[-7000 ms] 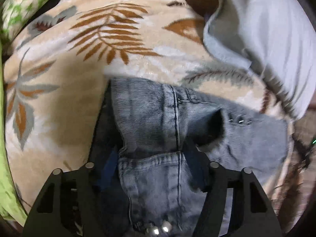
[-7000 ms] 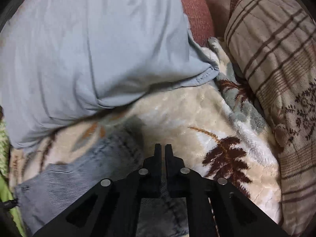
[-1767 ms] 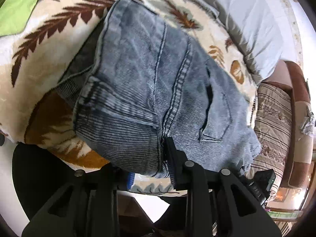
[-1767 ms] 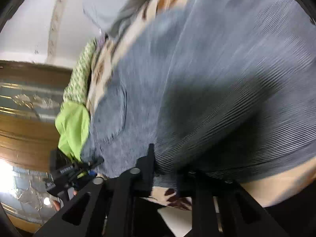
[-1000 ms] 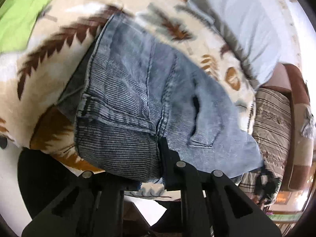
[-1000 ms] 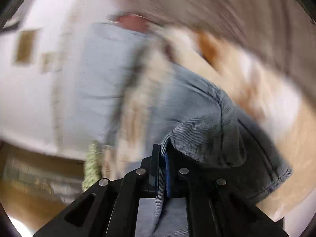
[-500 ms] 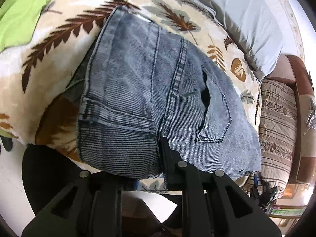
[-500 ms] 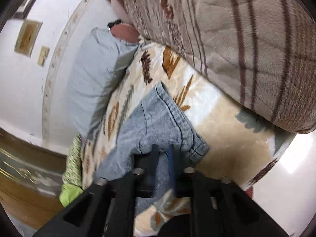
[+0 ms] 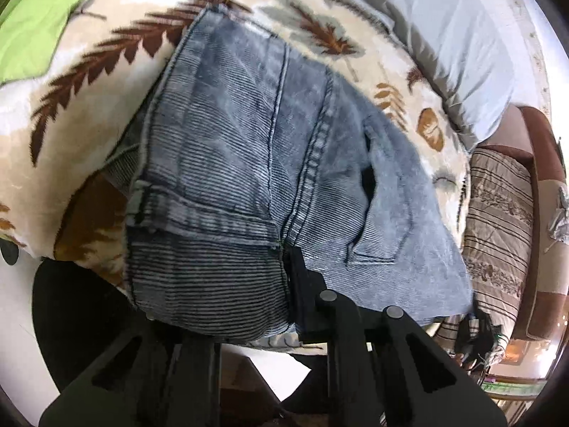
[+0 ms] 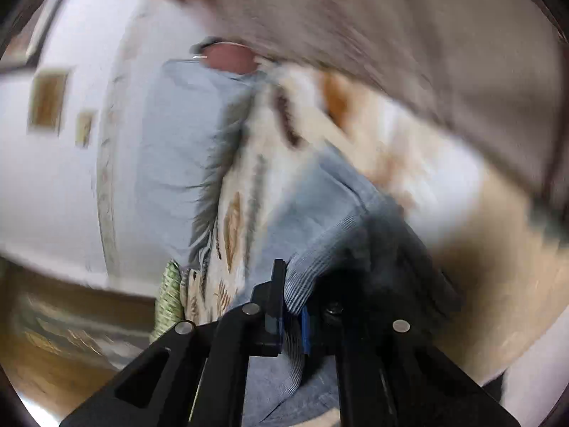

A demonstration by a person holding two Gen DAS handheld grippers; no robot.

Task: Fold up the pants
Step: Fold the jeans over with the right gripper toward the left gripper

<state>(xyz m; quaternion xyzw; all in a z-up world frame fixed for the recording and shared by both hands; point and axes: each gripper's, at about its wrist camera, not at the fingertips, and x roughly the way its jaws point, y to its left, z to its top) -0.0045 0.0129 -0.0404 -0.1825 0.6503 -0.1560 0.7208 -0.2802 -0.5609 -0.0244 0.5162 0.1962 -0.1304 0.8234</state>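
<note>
Folded grey-blue corduroy pants (image 9: 266, 149) lie on a leaf-patterned blanket (image 9: 89, 82) at the bed's edge, back pocket up. My left gripper (image 9: 256, 295) grips the waistband end that hangs over the edge. Its jaws are closing on the cloth, one finger (image 9: 298, 277) on top and the other hidden beneath. In the blurred right wrist view, my right gripper (image 10: 298, 295) is shut on a raised fold of the pants (image 10: 338, 213) at the opposite end. A ridge of denim stands between its fingers.
A pale blue-grey pillow (image 9: 455, 35) lies beyond the pants, also seen as the pillow (image 10: 185, 142) in the right wrist view. A striped brown quilt (image 9: 498, 213) lies to the right and a green cloth (image 9: 35, 17) at far left. White floor (image 9: 17, 320) shows below the bed edge.
The right gripper's jaws stood apart over the pants' end half a second ago and have shut on a fold of it. The left gripper has kept its hold on the waistband.
</note>
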